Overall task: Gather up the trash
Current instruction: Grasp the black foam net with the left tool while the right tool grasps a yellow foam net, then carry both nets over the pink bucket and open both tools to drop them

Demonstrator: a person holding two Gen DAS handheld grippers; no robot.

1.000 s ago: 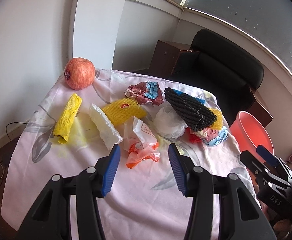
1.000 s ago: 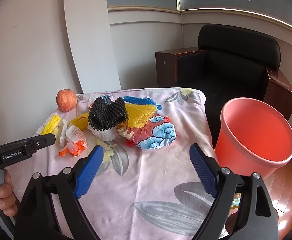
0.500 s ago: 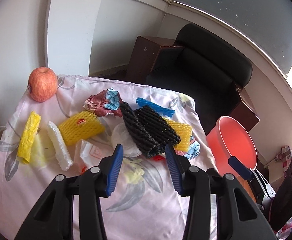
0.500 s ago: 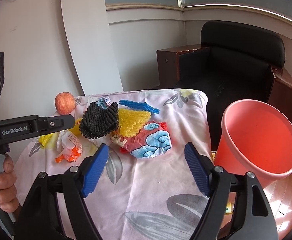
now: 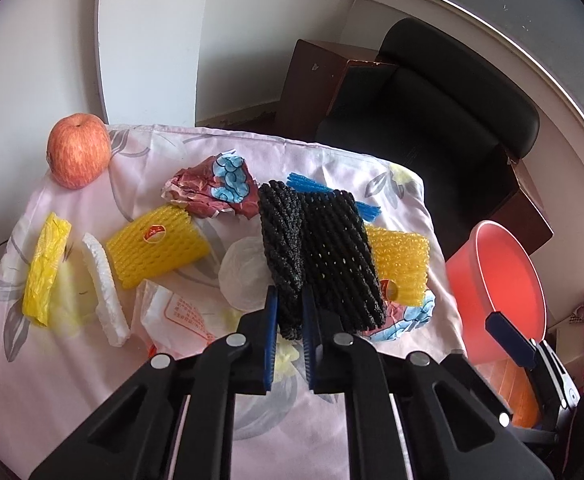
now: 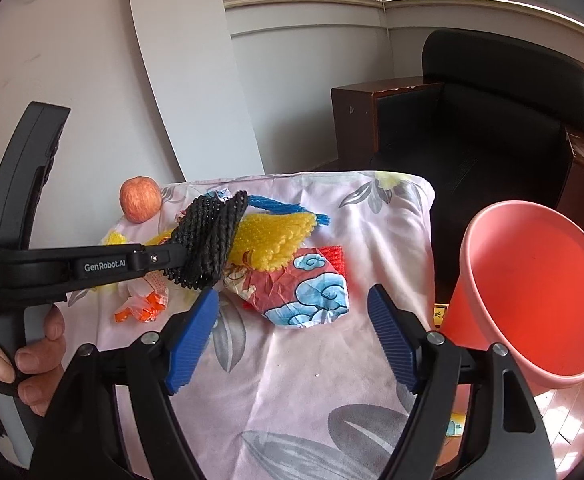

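Observation:
A black foam net lies on top of the trash pile on the pink flowered tablecloth. My left gripper is closing on the net's near left fold, and its blue pads press on it from both sides. In the right wrist view the left gripper comes in from the left and holds the black net. My right gripper hangs open over the cloth in front of a red and blue wrapper, with nothing between its fingers. A red bucket stands off the table's right side.
An apple sits at the far left corner. Yellow foam nets, a white foam strip, a yellow wrapper, a white plastic bag and a blue net lie around. A black armchair stands behind the table.
My left gripper swung right across the pile and came up to the black net, then its jaws closed on it. The right gripper's jaws narrowed slightly and it shifted a little.

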